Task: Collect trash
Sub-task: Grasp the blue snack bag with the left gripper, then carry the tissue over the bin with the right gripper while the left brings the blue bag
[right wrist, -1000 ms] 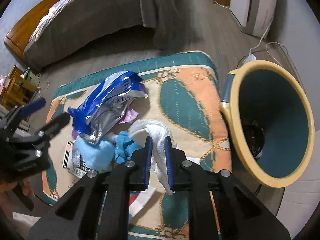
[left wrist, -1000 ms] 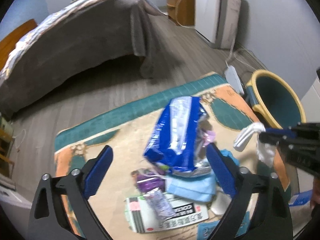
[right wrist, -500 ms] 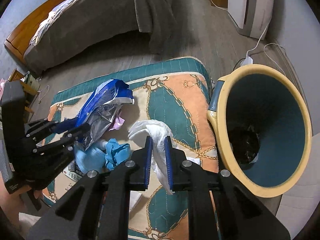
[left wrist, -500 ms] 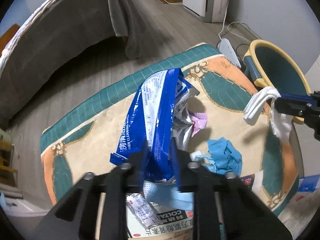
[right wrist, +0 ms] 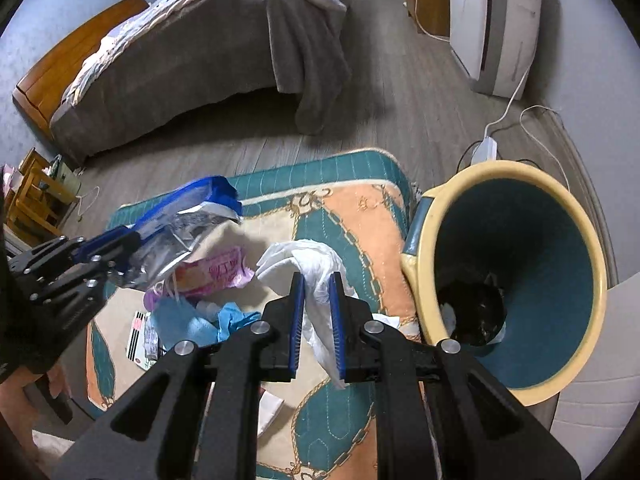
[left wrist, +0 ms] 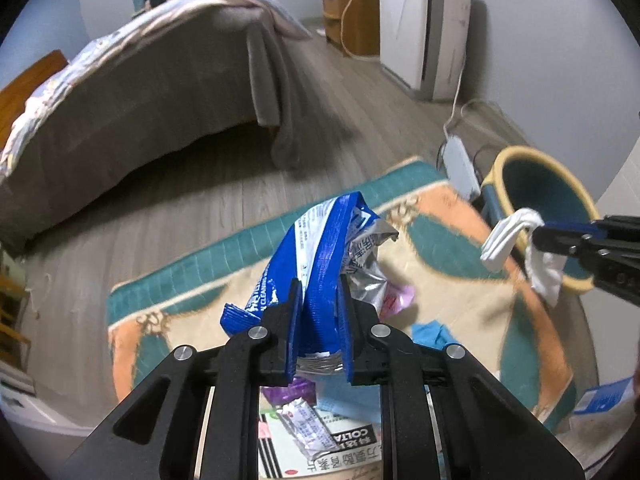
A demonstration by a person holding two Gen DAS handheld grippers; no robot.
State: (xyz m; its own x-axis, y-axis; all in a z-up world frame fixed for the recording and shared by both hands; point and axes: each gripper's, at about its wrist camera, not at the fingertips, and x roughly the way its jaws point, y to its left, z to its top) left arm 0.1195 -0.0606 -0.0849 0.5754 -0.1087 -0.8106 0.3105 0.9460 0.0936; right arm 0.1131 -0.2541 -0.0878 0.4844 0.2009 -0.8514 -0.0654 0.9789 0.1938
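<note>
My left gripper (left wrist: 318,292) is shut on a blue and silver foil wrapper (left wrist: 326,248) and holds it up above the rug; it also shows in the right wrist view (right wrist: 188,216). My right gripper (right wrist: 317,280) is shut on a crumpled white plastic bag (right wrist: 312,264), left of the bin; the bag also shows in the left wrist view (left wrist: 516,232). A teal bin with a yellow rim (right wrist: 516,272) stands at the rug's right edge, with dark trash at its bottom. More trash lies on the rug: a pink wrapper (right wrist: 216,272), blue gloves (right wrist: 208,318) and a printed box (left wrist: 340,444).
The patterned teal and orange rug (right wrist: 360,216) lies on a wood floor. A bed with a grey cover (right wrist: 208,52) stands behind it. A white appliance (right wrist: 496,20) and a power strip with cable (right wrist: 486,146) are at the far right. A wooden rack (right wrist: 36,196) stands at the left.
My left gripper closed on the blue foil wrapper and lifted it off the pile. My right gripper, still holding the white bag, moved a little toward the bin.
</note>
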